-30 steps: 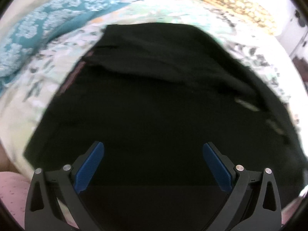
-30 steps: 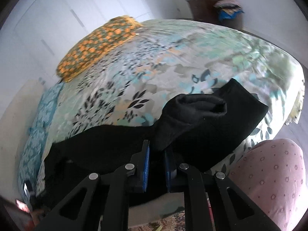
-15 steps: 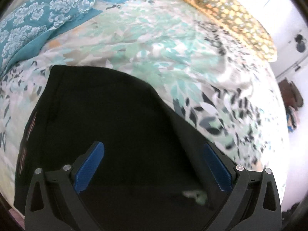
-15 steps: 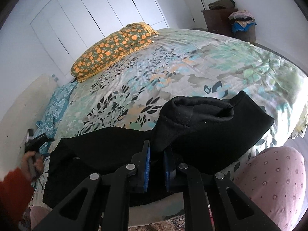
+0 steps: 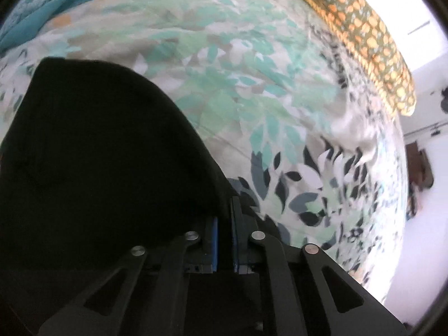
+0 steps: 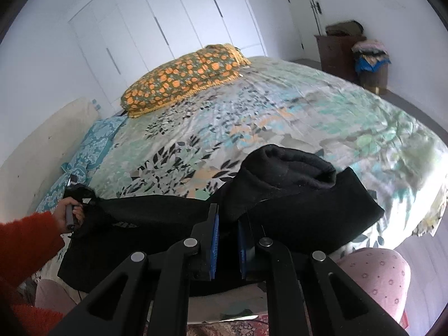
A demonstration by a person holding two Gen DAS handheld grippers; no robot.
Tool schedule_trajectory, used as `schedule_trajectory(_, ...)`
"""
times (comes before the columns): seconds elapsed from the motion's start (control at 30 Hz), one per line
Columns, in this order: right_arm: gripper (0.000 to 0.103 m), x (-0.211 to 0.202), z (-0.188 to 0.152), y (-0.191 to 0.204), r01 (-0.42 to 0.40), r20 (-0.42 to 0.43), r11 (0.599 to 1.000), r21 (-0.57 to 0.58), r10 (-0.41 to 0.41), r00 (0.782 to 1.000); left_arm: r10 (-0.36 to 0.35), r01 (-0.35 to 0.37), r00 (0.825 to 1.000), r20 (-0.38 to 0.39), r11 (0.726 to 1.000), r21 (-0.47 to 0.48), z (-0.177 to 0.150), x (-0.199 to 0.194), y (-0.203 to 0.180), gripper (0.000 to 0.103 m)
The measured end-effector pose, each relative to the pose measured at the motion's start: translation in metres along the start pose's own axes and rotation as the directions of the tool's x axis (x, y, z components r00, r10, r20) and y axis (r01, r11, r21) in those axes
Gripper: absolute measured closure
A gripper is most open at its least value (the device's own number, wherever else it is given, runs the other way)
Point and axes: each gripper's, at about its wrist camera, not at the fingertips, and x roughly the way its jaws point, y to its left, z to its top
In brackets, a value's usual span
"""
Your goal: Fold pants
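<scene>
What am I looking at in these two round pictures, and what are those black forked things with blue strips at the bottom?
There is no robot here: a person holds a hand-held gripper in each hand, and each carries a wide-angle camera looking along its jaws. One picture is from the left gripper, the other from the right gripper. The black forks are the jaws; the blue strips are their pads. On the floral bedspread lie black pants, with an orange-patterned pillow farther back. The left jaws have just closed on the pants' edge. The right jaws are shut on a raised fold. In the right view, the person's left hand, in an orange sleeve, grips the other tool.
</scene>
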Motion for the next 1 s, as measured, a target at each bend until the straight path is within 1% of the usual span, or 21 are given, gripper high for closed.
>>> schedule_trajectory(0.07,0.091,0.013,0.014,-0.013,-0.017,-0.010,0.998,0.056,0.018,1.000,-0.045,0.045,0.998,0.035,0.999,0.003,-0.002,-0.020,-0.002,0.097)
schedule_trajectory(0.1,0.091,0.019,0.028,-0.021,-0.045,0.000,0.995,0.094,0.045,0.999,-0.064,0.064,0.997,0.048,0.998,0.006,-0.001,-0.030,-0.003,0.097)
schedule_trajectory(0.17,0.091,0.022,0.064,-0.027,-0.122,0.061,0.981,0.149,0.114,0.992,-0.148,0.147,0.982,0.117,0.989,0.018,-0.004,-0.078,-0.005,0.097)
schedule_trajectory(0.2,0.091,0.018,0.080,-0.025,-0.155,0.096,0.977,0.149,0.142,0.985,-0.180,0.177,0.972,0.150,0.984,0.031,-0.006,-0.099,-0.004,0.097)
schedule_trajectory(0.23,0.091,0.012,0.097,-0.020,-0.190,0.137,0.974,0.127,0.172,0.975,-0.218,0.210,0.954,0.205,0.976,0.061,-0.013,-0.129,-0.001,0.097)
schedule_trajectory(0.27,0.091,0.007,0.108,-0.017,-0.203,0.153,0.974,0.102,0.186,0.970,-0.245,0.225,0.931,0.272,0.969,0.102,-0.027,-0.162,0.007,0.097)
schedule_trajectory(0.33,0.091,0.009,0.115,-0.016,-0.186,0.134,0.980,0.072,0.175,0.975,-0.260,0.221,0.898,0.353,0.964,0.148,-0.060,-0.202,0.029,0.097)
schedule_trajectory(0.37,0.091,0.016,0.112,-0.021,-0.160,0.098,0.984,0.074,0.152,0.983,-0.254,0.210,0.896,0.365,0.965,0.156,-0.087,-0.213,0.048,0.096)
schedule_trajectory(0.4,0.091,0.029,0.102,-0.030,-0.125,0.040,0.987,0.103,0.122,0.992,-0.241,0.195,0.902,0.358,0.968,0.158,-0.104,-0.212,0.059,0.096)
schedule_trajectory(0.47,0.091,0.059,0.074,-0.055,-0.051,-0.104,0.980,0.192,0.072,0.992,-0.143,0.102,0.948,0.285,0.983,0.153,-0.155,-0.188,0.091,0.096)
schedule_trajectory(0.53,0.091,0.091,0.038,-0.080,0.059,-0.262,0.962,0.267,0.014,0.965,-0.046,0.025,0.985,0.166,0.992,0.125,-0.190,-0.149,0.118,0.096)
schedule_trajectory(0.6,0.091,0.115,0.004,-0.100,0.133,-0.378,0.932,0.338,0.005,0.926,0.017,-0.023,0.997,0.071,0.997,0.078,-0.204,-0.121,0.134,0.096)
schedule_trajectory(0.63,0.091,0.117,-0.001,-0.104,0.156,-0.390,0.921,0.356,-0.005,0.921,0.011,-0.012,1.000,0.022,0.999,0.034,-0.203,-0.111,0.139,0.097)
schedule_trajectory(0.67,0.090,0.113,0.003,-0.102,0.144,-0.363,0.928,0.344,-0.010,0.932,-0.002,0.001,1.000,0.021,1.000,0.028,-0.202,-0.109,0.138,0.097)
schedule_trajectory(0.73,0.088,0.108,0.011,-0.092,0.128,-0.340,0.949,0.287,-0.023,0.940,0.025,-0.028,0.999,0.034,0.997,0.075,-0.197,-0.107,0.129,0.096)
schedule_trajectory(0.77,0.088,0.108,0.013,-0.090,0.123,-0.347,0.955,0.268,-0.024,0.938,0.032,-0.036,0.999,0.044,0.995,0.092,-0.195,-0.106,0.125,0.096)
schedule_trajectory(0.8,0.085,0.110,0.012,-0.091,0.114,-0.361,0.955,0.274,-0.008,0.933,0.034,-0.039,0.998,0.052,0.994,0.102,-0.194,-0.106,0.121,0.096)
schedule_trajectory(0.87,0.074,0.112,0.010,-0.099,0.105,-0.371,0.938,0.330,0.027,0.928,0.028,-0.033,0.998,0.055,0.994,0.103,-0.193,-0.105,0.119,0.096)
schedule_trajectory(0.93,0.044,0.110,0.008,-0.109,0.066,-0.346,0.915,0.397,0.083,0.935,0.030,-0.035,0.998,0.055,0.994,0.101,-0.194,-0.103,0.121,0.096)
schedule_trajectory(0.97,0.041,0.111,0.007,-0.109,0.046,-0.329,0.912,0.407,0.099,0.939,0.029,-0.034,0.998,0.053,0.995,0.097,-0.195,-0.102,0.122,0.096)
schedule_trajectory(1.0,0.034,0.110,0.009,-0.109,0.030,-0.310,0.913,0.408,0.108,0.945,0.024,-0.028,0.998,0.051,0.995,0.091,-0.196,-0.103,0.125,0.096)
